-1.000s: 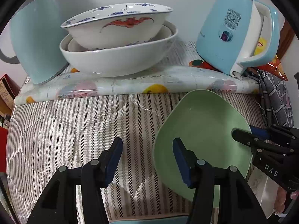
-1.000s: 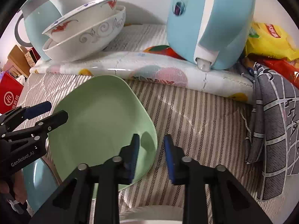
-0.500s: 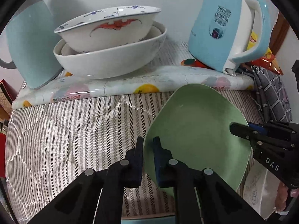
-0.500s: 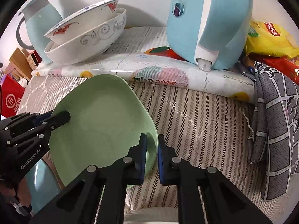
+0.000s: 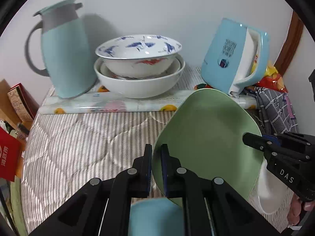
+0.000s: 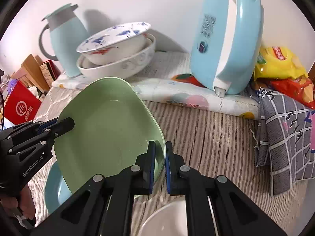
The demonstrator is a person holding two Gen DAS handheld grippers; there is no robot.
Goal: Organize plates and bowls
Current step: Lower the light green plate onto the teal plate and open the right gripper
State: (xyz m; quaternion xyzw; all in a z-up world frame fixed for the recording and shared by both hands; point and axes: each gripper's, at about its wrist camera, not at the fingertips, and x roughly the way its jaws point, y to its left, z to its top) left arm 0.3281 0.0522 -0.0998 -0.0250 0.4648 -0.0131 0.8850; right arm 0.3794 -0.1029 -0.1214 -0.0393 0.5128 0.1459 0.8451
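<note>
Open striped bedding fills the left and middle of the left wrist frame, free to pass. Across the top, the jug, stacked bowls and blue kettle bar the way. The green plate fills the lower right, with a blue dish and white bowl beneath.

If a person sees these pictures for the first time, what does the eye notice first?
First the green plate, gripped at opposite rims by the left gripper and the right gripper, above the striped cover. Behind it stands a stack of white bowls, between a pale blue jug and a blue kettle.
</note>
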